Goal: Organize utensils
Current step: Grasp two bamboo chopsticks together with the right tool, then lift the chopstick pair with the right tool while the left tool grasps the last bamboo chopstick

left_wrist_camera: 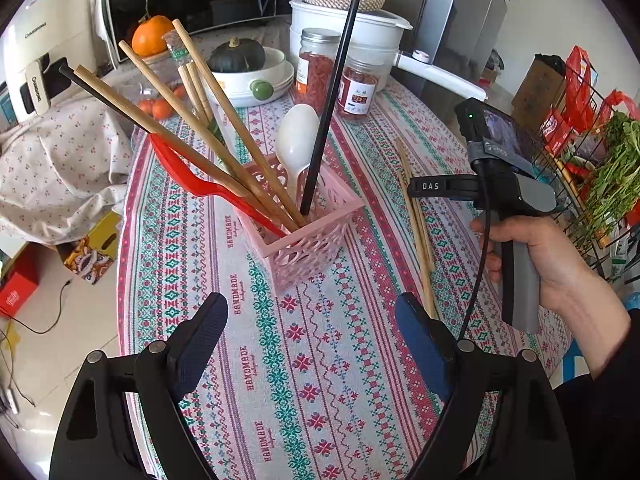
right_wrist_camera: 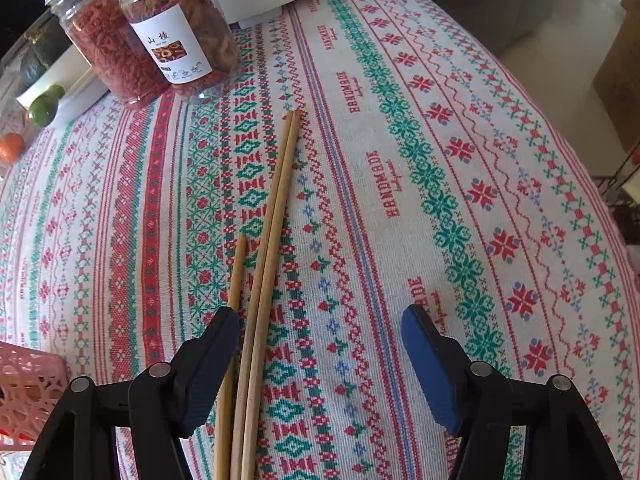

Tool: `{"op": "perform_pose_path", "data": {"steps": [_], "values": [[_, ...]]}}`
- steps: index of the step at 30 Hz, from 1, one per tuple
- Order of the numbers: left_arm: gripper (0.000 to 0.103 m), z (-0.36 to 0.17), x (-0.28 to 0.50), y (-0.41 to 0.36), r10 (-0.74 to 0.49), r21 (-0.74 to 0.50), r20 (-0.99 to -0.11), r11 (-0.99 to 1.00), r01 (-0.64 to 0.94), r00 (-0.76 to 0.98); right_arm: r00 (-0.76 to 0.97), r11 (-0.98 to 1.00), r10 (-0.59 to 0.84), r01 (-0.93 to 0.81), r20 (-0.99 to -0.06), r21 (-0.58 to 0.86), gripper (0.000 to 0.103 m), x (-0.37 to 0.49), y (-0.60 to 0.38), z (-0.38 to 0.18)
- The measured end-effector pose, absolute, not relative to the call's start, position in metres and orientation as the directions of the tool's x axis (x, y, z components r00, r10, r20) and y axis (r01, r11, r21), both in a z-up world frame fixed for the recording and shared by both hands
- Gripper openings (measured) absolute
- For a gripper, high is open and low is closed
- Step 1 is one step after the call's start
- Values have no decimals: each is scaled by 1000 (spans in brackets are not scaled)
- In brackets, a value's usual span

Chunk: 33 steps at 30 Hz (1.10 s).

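Note:
A pink lattice basket stands on the patterned tablecloth and holds several wooden chopsticks, a black chopstick, a red spatula and a white spoon. Three loose wooden chopsticks lie on the cloth; they also show in the left wrist view. My left gripper is open and empty, just in front of the basket. My right gripper is open, low over the loose chopsticks, which lie beside its left finger. It also shows in the left wrist view.
Two jars of red dried fruit, a white pot, a bowl with a dark squash and oranges stand at the back. A wire rack with greens stands to the right. The basket's corner shows at lower left.

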<state>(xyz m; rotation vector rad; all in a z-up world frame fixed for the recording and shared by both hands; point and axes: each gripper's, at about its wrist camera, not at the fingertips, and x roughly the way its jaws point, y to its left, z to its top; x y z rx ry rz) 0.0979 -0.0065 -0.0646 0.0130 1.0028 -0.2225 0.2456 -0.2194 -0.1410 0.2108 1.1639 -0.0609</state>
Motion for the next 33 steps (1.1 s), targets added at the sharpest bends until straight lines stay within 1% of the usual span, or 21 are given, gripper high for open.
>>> {"op": "perform_pose_path", "data": {"steps": [3,4,5,6,7,8,9,10,13,15,17,18,19,20,23,29,33], "values": [[88,-64,95,-11,-186,-92,-835,975,203,518,405,992,-9,121,-914,44,71,248,-206,-144],[88,-64,94,-13,-191,-93,-833,974,209,519,407,995,-31,104,-913,13,68,248,-202,-145],[88,-63,92,-17,-195,-93,-832,972,217,519,421,996,-39,86,-906,-3,63,247,-198,-145],[88,-62,91,-20,-200,-91,-830,970,227,520,426,997,-25,71,-904,5,55,246,-197,-144],[88,-61,89,-24,-201,-86,-829,968,237,521,421,998,-19,61,-907,8,44,245,-196,-142],[88,-61,88,-29,-200,-77,-830,966,248,520,415,999,-10,52,-910,13,36,244,-196,-141],[88,-61,87,-35,-202,-71,-833,962,263,515,407,999,-1,44,-913,18,18,242,-198,-139],[87,-62,86,-41,-209,-69,-835,957,281,508,397,999,9,40,-918,27,9,241,-201,-139],[86,-65,83,-63,-227,-67,-843,944,324,488,369,994,59,63,-928,89,9,230,-222,-136],[80,-67,83,-78,-247,-76,-848,933,353,470,355,991,74,77,-932,108,9,224,-236,-135],[60,-71,85,-94,-276,-105,-857,920,378,436,346,988,86,89,-934,124,9,217,-251,-134],[55,-74,88,-103,-293,-124,-861,913,388,415,345,986,97,97,-933,138,9,213,-260,-133],[45,-78,91,-111,-301,-135,-867,909,394,398,349,983,109,103,-931,154,9,209,-268,-131],[38,-83,94,-120,-297,-134,-873,909,395,387,358,980,113,111,-927,163,9,207,-273,-128],[29,-96,111,-143,-269,-109,-889,910,399,371,382,971,132,135,-915,197,9,200,-289,-118],[22,-121,162,-171,-188,-43,-911,929,366,368,426,940,218,150,-878,306,9,180,-320,-97],[21,-135,201,-169,-177,-76,-917,958,278,358,454,927,262,127,-852,353,9,178,-323,-84]]}}
